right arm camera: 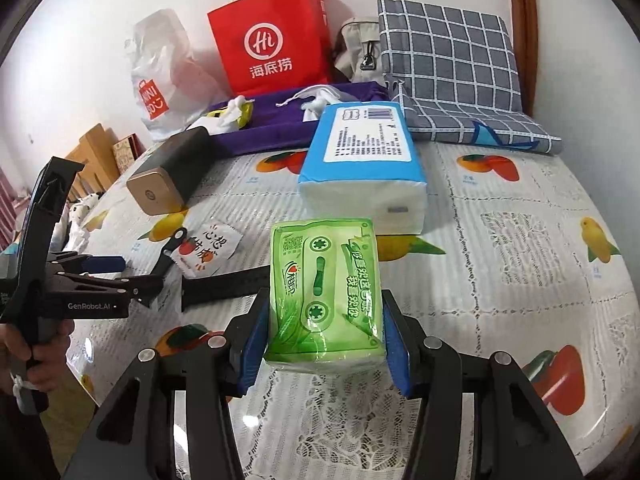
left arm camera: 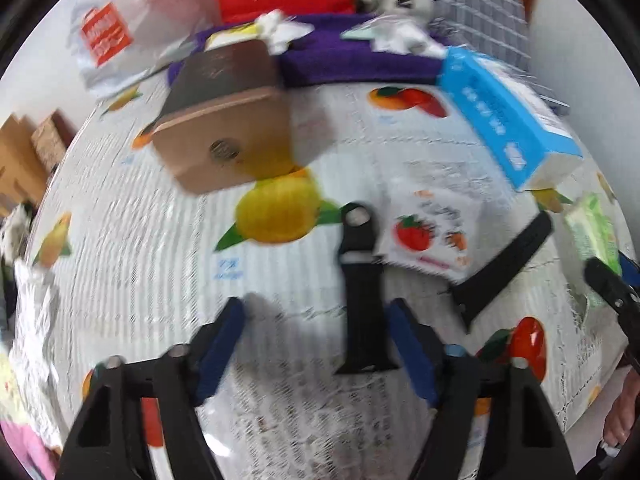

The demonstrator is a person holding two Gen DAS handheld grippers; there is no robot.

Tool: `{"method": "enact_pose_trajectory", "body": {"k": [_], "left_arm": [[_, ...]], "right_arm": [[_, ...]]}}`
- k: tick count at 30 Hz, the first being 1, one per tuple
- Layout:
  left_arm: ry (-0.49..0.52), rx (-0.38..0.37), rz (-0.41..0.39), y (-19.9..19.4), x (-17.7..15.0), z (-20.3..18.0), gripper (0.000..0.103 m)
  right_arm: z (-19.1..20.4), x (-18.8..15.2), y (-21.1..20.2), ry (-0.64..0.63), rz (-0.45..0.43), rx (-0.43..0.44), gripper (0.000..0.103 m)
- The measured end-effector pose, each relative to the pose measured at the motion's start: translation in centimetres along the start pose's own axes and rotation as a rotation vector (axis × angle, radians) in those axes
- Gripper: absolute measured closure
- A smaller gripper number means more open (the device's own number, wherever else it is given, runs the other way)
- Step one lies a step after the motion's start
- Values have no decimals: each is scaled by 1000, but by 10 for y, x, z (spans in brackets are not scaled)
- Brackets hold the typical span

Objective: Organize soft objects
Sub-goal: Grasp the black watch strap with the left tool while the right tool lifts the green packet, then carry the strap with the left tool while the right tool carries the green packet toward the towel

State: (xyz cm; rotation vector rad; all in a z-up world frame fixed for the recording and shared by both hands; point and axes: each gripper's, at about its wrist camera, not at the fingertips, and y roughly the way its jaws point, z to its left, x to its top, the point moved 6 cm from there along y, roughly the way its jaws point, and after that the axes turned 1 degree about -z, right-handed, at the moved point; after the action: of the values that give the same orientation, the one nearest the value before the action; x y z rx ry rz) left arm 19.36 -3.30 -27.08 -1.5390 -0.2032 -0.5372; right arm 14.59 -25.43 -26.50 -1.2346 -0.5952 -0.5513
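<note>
A green tissue pack [right arm camera: 324, 280] sits between the blue pads of my right gripper [right arm camera: 325, 300], which is shut on it above the fruit-print table [right arm camera: 500, 272]. A larger blue tissue pack [right arm camera: 360, 160] lies just beyond it. My left gripper [left arm camera: 316, 308] points down at the table with its jaws apart; a black watch strap [left arm camera: 362, 292] lies on the cloth close to the inside of its right pad, with a wide gap to the left pad. A second black strap [left arm camera: 504, 268] and a small strawberry-print packet [left arm camera: 430, 236] lie to the right.
A brown box [right arm camera: 168, 172] lies at the left. At the back are a purple cloth [right arm camera: 280, 116] with white bits on it, a red paper bag [right arm camera: 272, 40], a white plastic bag [right arm camera: 160, 80] and a checked cushion [right arm camera: 448, 60]. A hand [right arm camera: 36, 352] holds the left gripper [right arm camera: 140, 272].
</note>
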Motion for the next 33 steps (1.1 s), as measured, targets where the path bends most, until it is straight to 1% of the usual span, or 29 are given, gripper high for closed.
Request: {"method": "enact_pose_trajectory", "body": {"k": [1, 2, 3, 4, 7, 11, 14, 17, 21, 24, 28, 33], "left_arm": [[26, -11, -15, 0, 2, -6, 50], [41, -12, -19, 1, 3, -11, 64], [57, -31, -17, -1, 4, -16, 74], [68, -49, -9, -1, 6, -21, 83], [95, -27, -14, -3, 5, -26, 83], [32, -78, -21, -3, 4, -17, 82], [34, -62, -34, -3, 5, -19, 82], [42, -51, -41, 0, 7, -21, 83], [15, -75, -22, 0, 10, -18, 83], [-21, -97, -17, -5, 9, -14, 83], [-52, -104, -31, -13, 10, -6, 83], [-94, -105, -56, -25, 12, 8, 83]], "right_arm": [[0, -1, 1, 3, 3, 2, 51], [-1, -2, 2, 4, 6, 1, 52], [-2, -3, 3, 4, 10, -3, 52], [-4, -4, 4, 5, 15, -12, 52], [-14, -9, 6, 12, 30, -48, 52], [-26, -14, 7, 28, 46, -73, 51], [-30, -18, 13, 39, 60, -75, 51], [-27, -17, 15, 22, 58, -86, 51], [-20, -15, 14, 6, 60, -82, 52], [-14, -8, 5, -15, 36, -86, 52], [-7, 4, -10, -41, 9, -88, 52], [-2, 13, -15, -52, 3, -80, 52]]}}
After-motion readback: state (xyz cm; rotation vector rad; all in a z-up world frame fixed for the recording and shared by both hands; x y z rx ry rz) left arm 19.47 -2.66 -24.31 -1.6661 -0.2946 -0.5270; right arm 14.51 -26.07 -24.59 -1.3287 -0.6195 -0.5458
